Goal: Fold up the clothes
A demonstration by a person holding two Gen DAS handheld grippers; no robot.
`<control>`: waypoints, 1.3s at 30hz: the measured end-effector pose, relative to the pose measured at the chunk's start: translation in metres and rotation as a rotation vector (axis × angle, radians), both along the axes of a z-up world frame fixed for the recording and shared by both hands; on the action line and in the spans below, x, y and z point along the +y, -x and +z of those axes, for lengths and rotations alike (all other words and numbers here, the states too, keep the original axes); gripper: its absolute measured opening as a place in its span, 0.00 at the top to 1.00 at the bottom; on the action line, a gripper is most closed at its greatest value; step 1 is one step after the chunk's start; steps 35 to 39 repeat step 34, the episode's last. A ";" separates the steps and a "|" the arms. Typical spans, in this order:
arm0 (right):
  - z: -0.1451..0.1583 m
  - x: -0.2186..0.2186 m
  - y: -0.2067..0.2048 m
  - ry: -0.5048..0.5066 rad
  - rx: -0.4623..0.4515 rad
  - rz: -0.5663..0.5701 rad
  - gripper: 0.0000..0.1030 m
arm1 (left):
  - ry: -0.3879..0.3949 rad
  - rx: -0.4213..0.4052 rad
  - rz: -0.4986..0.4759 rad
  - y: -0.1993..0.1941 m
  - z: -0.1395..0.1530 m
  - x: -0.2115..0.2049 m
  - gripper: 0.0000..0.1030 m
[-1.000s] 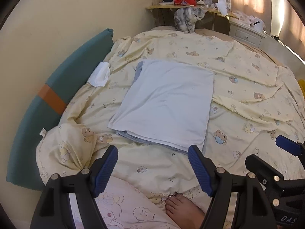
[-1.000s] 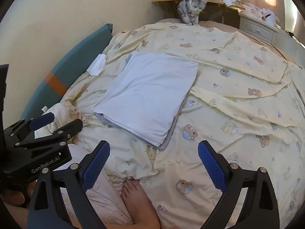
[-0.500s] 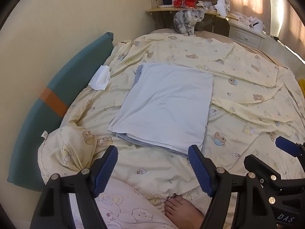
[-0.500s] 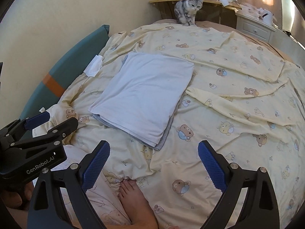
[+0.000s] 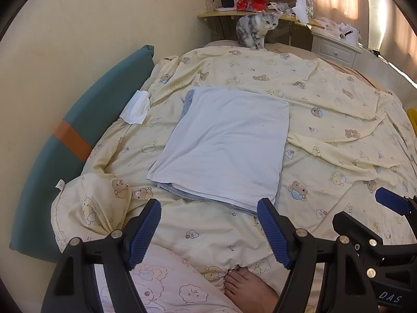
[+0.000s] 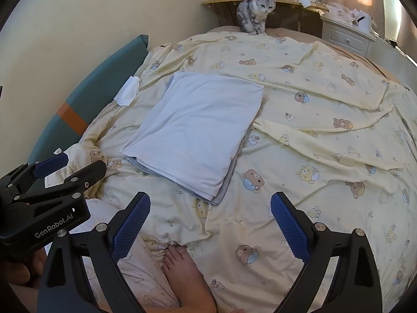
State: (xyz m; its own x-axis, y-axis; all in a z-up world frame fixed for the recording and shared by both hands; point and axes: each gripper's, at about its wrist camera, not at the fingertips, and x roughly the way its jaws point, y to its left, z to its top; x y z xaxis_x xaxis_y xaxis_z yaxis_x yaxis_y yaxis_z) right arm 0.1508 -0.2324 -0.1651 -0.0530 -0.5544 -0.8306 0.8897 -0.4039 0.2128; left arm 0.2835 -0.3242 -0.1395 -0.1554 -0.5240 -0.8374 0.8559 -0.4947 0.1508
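Both tools are held above the near edge of the bed. The left gripper (image 5: 208,230) is spread wide with nothing between its pads, and the right gripper (image 6: 209,224) is likewise parted and empty. Toward twelve o'clock from each, a folded white garment (image 5: 224,146) is laid flat on a folded grey garment (image 5: 278,195), both on the bear-print duvet (image 5: 325,130). The folding is judged essentially finished, since no loose clothing is seen. The stack's long axis is run from about seven o'clock to one o'clock, its far end pointed toward a grey tabby cat (image 5: 254,32).
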 end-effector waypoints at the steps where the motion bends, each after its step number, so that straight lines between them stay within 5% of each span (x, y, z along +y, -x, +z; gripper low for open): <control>1: 0.000 0.000 0.000 0.003 -0.001 0.001 0.07 | 0.000 0.000 0.001 0.000 0.000 0.000 0.25; 39: 0.001 0.001 -0.001 0.014 -0.015 0.006 0.07 | 0.005 0.012 0.004 -0.004 0.000 0.002 0.25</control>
